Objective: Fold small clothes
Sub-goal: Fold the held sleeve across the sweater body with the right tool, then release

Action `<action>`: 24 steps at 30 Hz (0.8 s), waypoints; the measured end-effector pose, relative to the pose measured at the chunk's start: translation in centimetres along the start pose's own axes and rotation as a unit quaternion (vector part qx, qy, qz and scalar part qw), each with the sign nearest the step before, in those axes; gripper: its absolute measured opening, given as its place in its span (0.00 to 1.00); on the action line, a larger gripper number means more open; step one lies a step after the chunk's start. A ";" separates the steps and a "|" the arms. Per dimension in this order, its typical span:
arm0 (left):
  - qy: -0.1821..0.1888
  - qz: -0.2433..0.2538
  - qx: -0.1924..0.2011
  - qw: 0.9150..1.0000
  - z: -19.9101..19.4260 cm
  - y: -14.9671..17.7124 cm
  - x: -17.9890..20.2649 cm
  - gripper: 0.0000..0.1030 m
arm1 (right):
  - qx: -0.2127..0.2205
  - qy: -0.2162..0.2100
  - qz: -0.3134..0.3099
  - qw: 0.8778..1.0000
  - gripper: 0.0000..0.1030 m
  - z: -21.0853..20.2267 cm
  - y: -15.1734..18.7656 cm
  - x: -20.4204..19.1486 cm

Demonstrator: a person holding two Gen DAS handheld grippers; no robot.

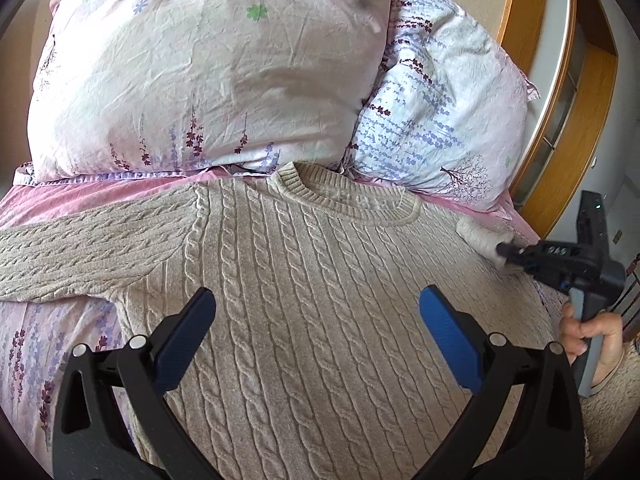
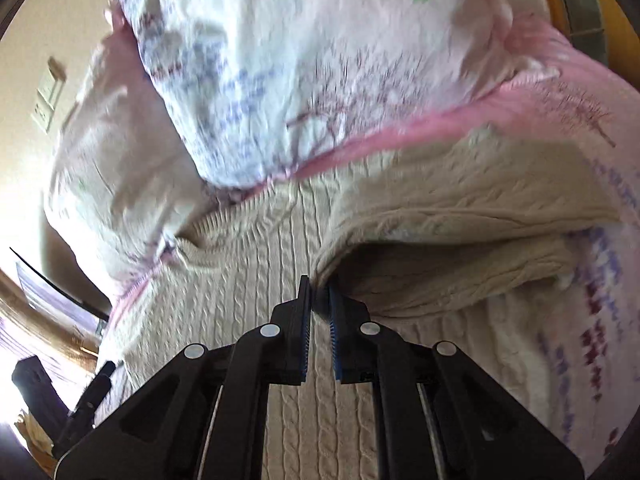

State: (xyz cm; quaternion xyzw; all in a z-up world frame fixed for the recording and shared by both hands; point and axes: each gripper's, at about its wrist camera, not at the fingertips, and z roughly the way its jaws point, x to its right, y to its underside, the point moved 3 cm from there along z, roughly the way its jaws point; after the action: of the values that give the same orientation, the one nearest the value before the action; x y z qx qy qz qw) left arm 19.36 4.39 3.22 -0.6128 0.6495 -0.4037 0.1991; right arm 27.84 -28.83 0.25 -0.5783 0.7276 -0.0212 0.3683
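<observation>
Here, beige cable-knit sweater (image 1: 320, 300) lies flat on bed (image 1: 52, 200), collar toward two floral pillows (image 1: 208, 80). Left tool (image 1: 316, 308) hovers over sweater chest, jaws spread wide, holding nothing. Right tool (image 2: 319, 300) pinched nearly closed on right sleeve (image 2: 460, 232), lifting it over sweater body.

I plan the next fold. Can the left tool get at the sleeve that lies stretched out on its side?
Probably yes. The left tool hovers open above the sweater, and that sleeve lies flat on the bed with nothing on it.
</observation>
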 end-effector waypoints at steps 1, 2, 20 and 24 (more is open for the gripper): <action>0.002 0.001 0.001 1.000 -0.1 0.0 0.0 0.98 | -0.015 0.005 0.006 1.000 0.12 0.7 0.4 0.2; 0.004 0.002 0.004 1.000 -0.4 0.0 0.0 0.98 | -0.021 0.001 0.019 1.000 0.13 0.7 0.7 0.5; 0.031 -0.040 0.005 0.999 -1.7 -0.3 -2.6 0.98 | 0.114 0.090 0.160 0.976 0.09 -5.3 -4.9 7.9; 0.055 -0.080 0.017 0.995 -2.1 -0.7 -4.2 0.98 | 0.130 0.039 0.038 0.990 0.09 -5.8 -5.4 -0.3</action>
State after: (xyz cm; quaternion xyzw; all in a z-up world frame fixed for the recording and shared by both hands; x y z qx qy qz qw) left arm 18.93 9.07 4.08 -0.6362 0.6013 -0.4626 0.1403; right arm 29.07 -32.66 7.07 -0.4959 0.7542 -0.1246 0.4121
